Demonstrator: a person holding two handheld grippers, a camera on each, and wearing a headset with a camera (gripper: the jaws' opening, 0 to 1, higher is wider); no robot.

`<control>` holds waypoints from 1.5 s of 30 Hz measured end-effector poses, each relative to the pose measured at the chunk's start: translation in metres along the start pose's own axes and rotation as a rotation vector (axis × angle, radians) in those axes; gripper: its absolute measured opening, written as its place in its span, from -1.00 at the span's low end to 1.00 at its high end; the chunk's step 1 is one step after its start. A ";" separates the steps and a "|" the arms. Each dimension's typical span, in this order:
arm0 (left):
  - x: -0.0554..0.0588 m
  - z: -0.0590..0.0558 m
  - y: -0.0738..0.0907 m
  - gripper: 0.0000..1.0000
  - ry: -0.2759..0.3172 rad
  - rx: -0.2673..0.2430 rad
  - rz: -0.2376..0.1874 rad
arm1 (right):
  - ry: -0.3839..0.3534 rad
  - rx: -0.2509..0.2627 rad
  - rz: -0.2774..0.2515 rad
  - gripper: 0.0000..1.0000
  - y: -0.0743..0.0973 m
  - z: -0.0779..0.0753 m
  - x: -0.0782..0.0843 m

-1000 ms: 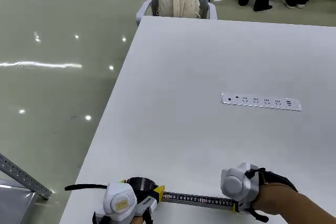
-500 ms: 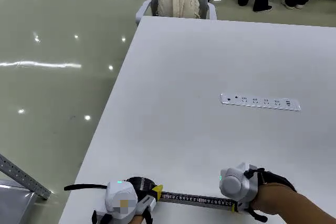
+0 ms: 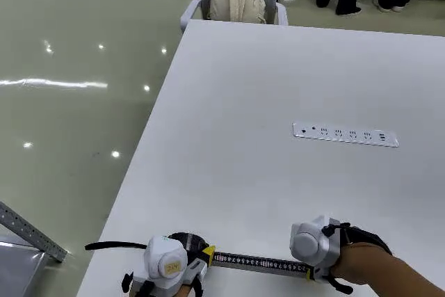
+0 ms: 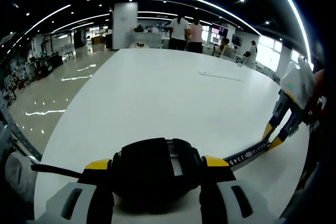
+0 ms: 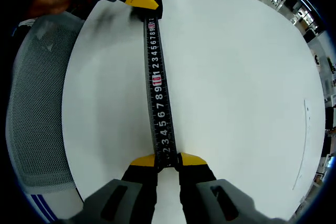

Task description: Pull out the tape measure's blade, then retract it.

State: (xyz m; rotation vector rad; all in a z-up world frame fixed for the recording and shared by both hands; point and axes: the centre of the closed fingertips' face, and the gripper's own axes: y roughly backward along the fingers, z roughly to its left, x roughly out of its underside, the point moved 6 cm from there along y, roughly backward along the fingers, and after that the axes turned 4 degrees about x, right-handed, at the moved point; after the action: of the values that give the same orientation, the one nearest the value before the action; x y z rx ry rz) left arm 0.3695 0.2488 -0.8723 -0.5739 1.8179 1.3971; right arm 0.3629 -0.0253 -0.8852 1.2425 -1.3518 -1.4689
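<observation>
In the head view, the tape measure (image 3: 186, 243) is at the near edge of the white desk (image 3: 278, 81), and the left tool (image 3: 206, 261) is closed around its black case. The blade (image 3: 257, 263) runs from there across to the right tool (image 3: 308, 274), low over the desk.

In the left gripper view, the two yellow-tipped jaws stand on either side of the case and press on it. The blade leaves toward the right, where the other tool pinches its end.

In the right gripper view, the jaws are almost together, with only the thin blade tip between them. A short run of printed numbers shows up to the case.

I judge that the pulling out is done or nearly done, with a short length out. The retraction is not yet made: the right tool should lead the blade back toward the case slowly, so that it does not snap in
</observation>
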 end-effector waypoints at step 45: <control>0.000 0.001 0.001 0.25 0.018 0.014 0.012 | -0.020 -0.004 0.010 -0.70 -0.001 0.001 -0.010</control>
State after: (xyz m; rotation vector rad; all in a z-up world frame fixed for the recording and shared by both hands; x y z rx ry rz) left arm 0.3691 0.2498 -0.8716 -0.5707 1.8464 1.3905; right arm 0.3640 -0.0148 -0.8849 1.2196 -1.3659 -1.4801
